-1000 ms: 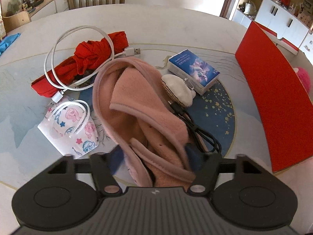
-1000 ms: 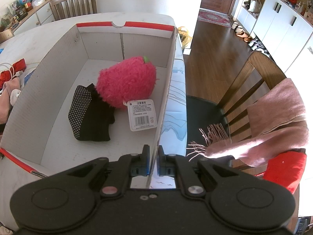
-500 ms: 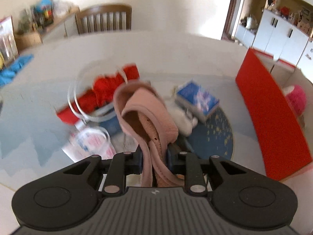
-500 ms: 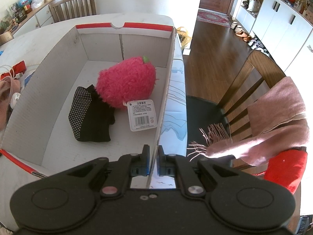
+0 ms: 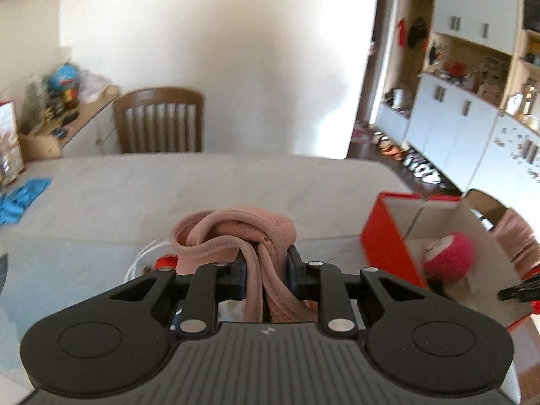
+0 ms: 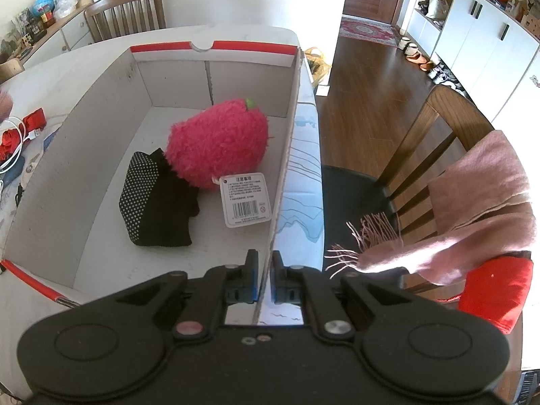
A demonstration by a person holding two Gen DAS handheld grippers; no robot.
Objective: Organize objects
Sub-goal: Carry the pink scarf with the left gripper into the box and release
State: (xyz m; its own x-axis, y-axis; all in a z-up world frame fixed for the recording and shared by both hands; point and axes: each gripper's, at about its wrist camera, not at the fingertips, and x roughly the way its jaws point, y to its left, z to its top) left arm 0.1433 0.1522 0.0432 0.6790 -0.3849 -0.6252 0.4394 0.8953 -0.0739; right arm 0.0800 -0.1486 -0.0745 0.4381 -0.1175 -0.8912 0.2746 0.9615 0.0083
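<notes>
My left gripper (image 5: 266, 263) is shut on a pink fleece cloth (image 5: 233, 236) and holds it lifted above the table, its folds bunched over the fingertips. The red cardboard box (image 5: 384, 236) stands to its right with a pink plush strawberry (image 5: 449, 253) inside. My right gripper (image 6: 265, 266) is shut on the right wall of the box (image 6: 287, 155). Inside the box lie the plush strawberry (image 6: 219, 145) with a paper tag (image 6: 245, 199) and a black dotted pouch (image 6: 152, 199).
A white cable (image 6: 17, 141) and a red cloth (image 6: 33, 119) lie on the table left of the box. A wooden chair (image 5: 158, 121) stands behind the table. Another chair (image 6: 438, 155) with a pink scarf (image 6: 472, 209) stands right of the box. A blue cloth (image 5: 20, 197) lies far left.
My left gripper closed on the pink cloth and lifted it off the table, tilting up and toward the box. My right gripper has kept its hold on the box wall.
</notes>
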